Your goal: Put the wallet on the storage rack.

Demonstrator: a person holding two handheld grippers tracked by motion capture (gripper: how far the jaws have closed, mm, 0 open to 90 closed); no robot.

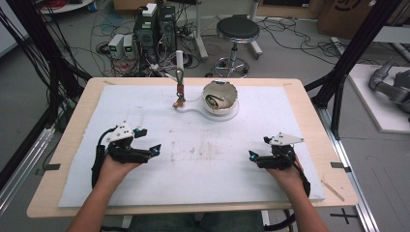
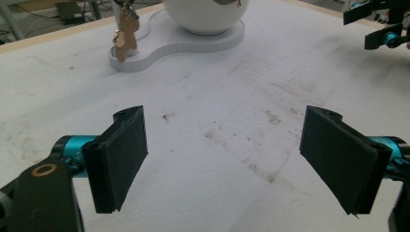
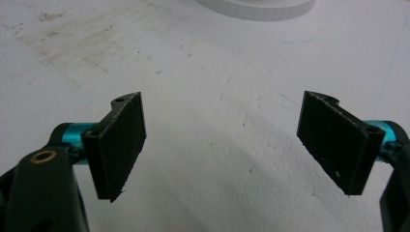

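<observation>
A white bowl (image 1: 234, 98) stands on a flat white base (image 1: 193, 110) at the far middle of the mat, with a rolled beige thing (image 1: 216, 102) inside it. On the base's left end a thin post (image 1: 179, 60) carries a hanging brown metal piece (image 1: 180, 92). My left gripper (image 1: 149, 140) rests open at the near left, well short of the base. My right gripper (image 1: 258, 148) rests open at the near right. The left gripper view has the wide-apart jaws of the left gripper (image 2: 225, 159), with the bowl (image 2: 205, 17) and brown piece (image 2: 124, 37) beyond. Bare mat lies between the jaws of the right gripper (image 3: 222, 147).
A white mat (image 1: 208, 164) covers most of the wooden table (image 1: 72, 125). Behind the table stand a stool (image 1: 237, 30), computer cases (image 1: 154, 29) and floor cables. Black frame posts (image 1: 345, 63) rise at both sides. The other gripper (image 2: 382, 26) appears far right in the left gripper view.
</observation>
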